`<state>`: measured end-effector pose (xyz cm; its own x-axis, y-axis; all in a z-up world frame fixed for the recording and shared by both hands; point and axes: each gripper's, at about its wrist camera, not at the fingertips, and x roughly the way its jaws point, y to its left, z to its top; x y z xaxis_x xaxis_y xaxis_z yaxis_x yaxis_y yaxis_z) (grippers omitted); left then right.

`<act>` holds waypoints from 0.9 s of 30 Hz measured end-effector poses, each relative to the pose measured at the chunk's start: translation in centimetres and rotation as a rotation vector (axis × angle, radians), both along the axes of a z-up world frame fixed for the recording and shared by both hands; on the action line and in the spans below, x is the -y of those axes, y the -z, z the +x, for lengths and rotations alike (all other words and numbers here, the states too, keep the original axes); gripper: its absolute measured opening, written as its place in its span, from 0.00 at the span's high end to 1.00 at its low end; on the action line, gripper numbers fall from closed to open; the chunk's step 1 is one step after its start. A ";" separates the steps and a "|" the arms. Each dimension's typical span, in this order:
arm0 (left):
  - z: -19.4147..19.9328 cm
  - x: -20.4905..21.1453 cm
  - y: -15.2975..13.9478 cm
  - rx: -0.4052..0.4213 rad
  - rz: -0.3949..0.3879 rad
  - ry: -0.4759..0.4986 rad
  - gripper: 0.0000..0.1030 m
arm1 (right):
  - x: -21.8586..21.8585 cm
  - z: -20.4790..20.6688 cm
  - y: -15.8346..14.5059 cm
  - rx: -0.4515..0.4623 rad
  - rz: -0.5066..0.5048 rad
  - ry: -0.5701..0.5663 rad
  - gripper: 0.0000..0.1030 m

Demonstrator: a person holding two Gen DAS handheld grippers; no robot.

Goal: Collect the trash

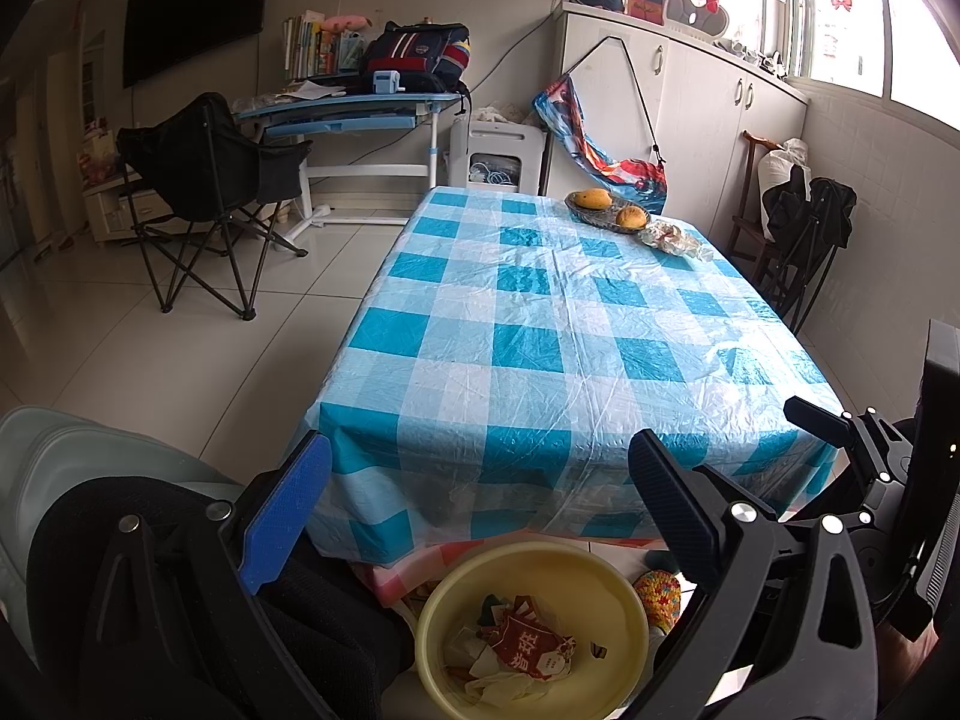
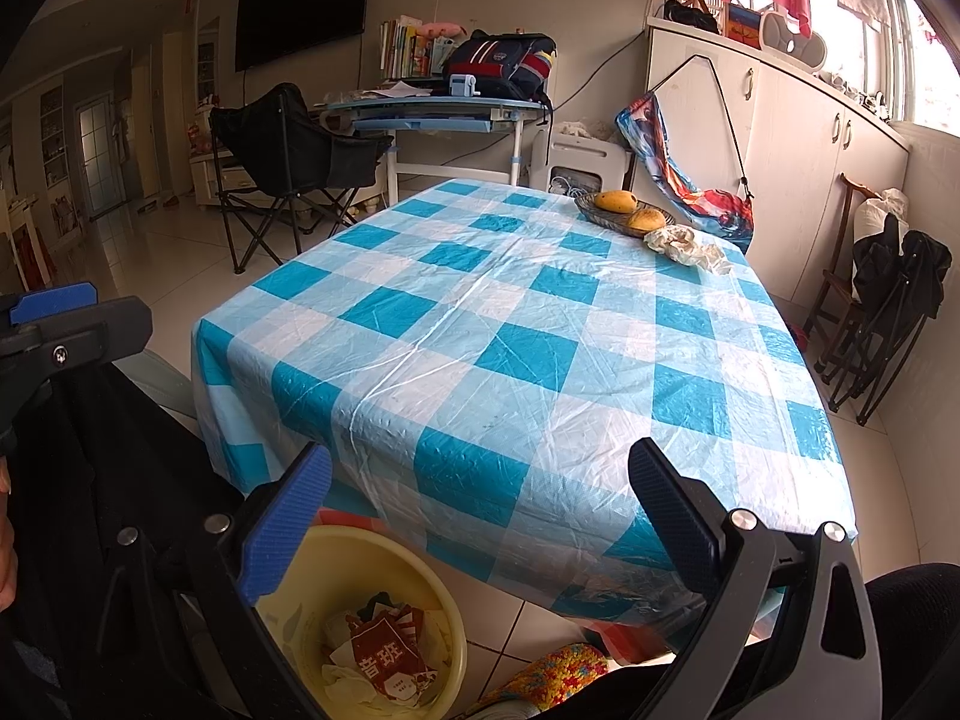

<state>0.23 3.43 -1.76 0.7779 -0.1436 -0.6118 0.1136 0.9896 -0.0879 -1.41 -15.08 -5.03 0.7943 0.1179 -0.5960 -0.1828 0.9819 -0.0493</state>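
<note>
Both grippers, left (image 1: 480,501) and right (image 2: 480,501), gape empty at lower centre; bin (image 1: 624,585) below holds wrappers (crumpled tissue (image 1: 669,238) upper right).

We see the table (image 1: 540,312) covered in a check of bright blue, pale blue and white squares under a glossy clear film. At its far corner, two yellow-orange fruits (image 1: 593,198) lie on a dark grey dish (image 1: 591,215), with crumpled off-white paper (image 1: 671,238) just beside it. Below the table's near edge, a pale yellow basin (image 1: 528,630) holds a red-and-white printed wrapper (image 1: 531,648). Next to the basin sits a knit piece (image 2: 552,675) in yellow, pink and green.
</note>
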 end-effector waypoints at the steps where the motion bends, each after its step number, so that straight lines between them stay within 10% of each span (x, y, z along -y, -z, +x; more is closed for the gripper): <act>1: 0.0 0.0 0.0 0.000 0.000 0.000 0.07 | 0.0 0.0 0.0 0.000 0.000 0.000 0.08; 27: 0.1 0.0 0.0 -0.001 0.002 0.000 0.07 | -0.1 0.0 0.0 0.001 -0.001 0.001 0.08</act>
<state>0.31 3.44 -1.80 0.7772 -0.1424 -0.6129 0.1135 0.9898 -0.0861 -1.38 -15.02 -5.03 0.7949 0.1169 -0.5954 -0.1820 0.9820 -0.0502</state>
